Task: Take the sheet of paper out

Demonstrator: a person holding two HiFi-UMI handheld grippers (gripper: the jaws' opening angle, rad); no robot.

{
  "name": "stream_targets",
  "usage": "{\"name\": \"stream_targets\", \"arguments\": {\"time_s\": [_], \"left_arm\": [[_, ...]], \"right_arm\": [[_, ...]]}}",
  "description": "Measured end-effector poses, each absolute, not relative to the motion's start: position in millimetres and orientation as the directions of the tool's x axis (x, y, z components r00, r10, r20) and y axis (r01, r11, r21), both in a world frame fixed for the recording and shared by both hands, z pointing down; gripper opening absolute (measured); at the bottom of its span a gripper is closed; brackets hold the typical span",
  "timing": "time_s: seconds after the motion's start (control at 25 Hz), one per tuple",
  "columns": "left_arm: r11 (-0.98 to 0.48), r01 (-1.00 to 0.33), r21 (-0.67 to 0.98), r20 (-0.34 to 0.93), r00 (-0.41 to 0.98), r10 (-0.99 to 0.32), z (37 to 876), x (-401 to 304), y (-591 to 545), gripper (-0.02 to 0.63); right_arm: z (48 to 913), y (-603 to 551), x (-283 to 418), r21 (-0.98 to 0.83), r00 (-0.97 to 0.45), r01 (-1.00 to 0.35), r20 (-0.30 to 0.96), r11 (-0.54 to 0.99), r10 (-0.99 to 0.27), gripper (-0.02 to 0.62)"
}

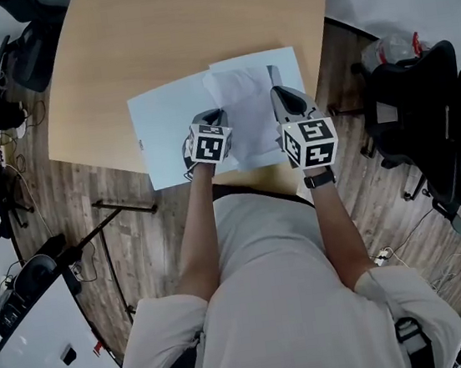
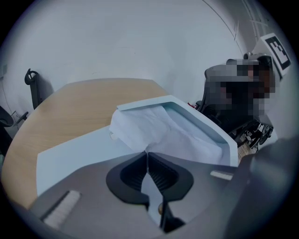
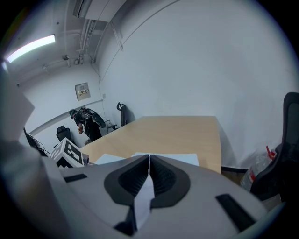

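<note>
A pale blue folder (image 1: 164, 129) lies open at the near edge of the wooden table (image 1: 194, 32), its left corner reaching that edge. The left gripper (image 1: 218, 120) points down over the middle of the folder. Its jaws are pressed together on the near edge of the white sheet of paper (image 1: 241, 102). In the left gripper view the sheet (image 2: 159, 130) rises crumpled from the folder's bottom half (image 2: 70, 158) up into the pinch of the left gripper (image 2: 147, 156). The rest of the sheet lies inside the folder. Just to the right, the right gripper (image 1: 278, 97) is also closed, nipping the folder's right-hand cover (image 2: 205, 126), which stands tilted up beside the sheet. The right gripper view shows a thin pale strip caught between its jaws (image 3: 149, 161). A black chair (image 1: 450, 125) stands on the floor off the table's right edge.
</note>
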State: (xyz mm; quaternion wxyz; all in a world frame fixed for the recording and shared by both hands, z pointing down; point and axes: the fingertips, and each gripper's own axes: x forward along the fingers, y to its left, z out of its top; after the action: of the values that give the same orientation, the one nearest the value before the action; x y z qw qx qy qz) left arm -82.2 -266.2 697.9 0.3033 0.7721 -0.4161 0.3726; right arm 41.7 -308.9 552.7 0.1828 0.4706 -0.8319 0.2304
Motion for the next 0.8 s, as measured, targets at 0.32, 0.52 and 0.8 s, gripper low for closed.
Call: {"name": "stream_targets", "arguments": {"time_s": [0.32,0.52,0.8], "left_arm": [[-0.403,-0.904,0.142,0.813,0.339,-0.474,685.7,-108.9,-259.3,0.018],[-0.346,-0.927,0.146,0.8,0.316,-0.51,671.9,-126.7,-251.5,0.018],[-0.276,-0.949,0.15,0.766,0.288,-0.574,650.3,-154.3,-244.8,0.018]], "right_arm": [[542.2,-300.9,38.9,-0.2,-0.506,-0.857,0.503,0.475,-0.701,0.012],[530.9,-295.1,31.8,-0.193,-0.522,-0.847,0.483,0.496,-0.703,0.012],[510.1,-283.2,21.3,-0.175,-0.546,-0.831,0.443,0.528,-0.712,0.014]]}}
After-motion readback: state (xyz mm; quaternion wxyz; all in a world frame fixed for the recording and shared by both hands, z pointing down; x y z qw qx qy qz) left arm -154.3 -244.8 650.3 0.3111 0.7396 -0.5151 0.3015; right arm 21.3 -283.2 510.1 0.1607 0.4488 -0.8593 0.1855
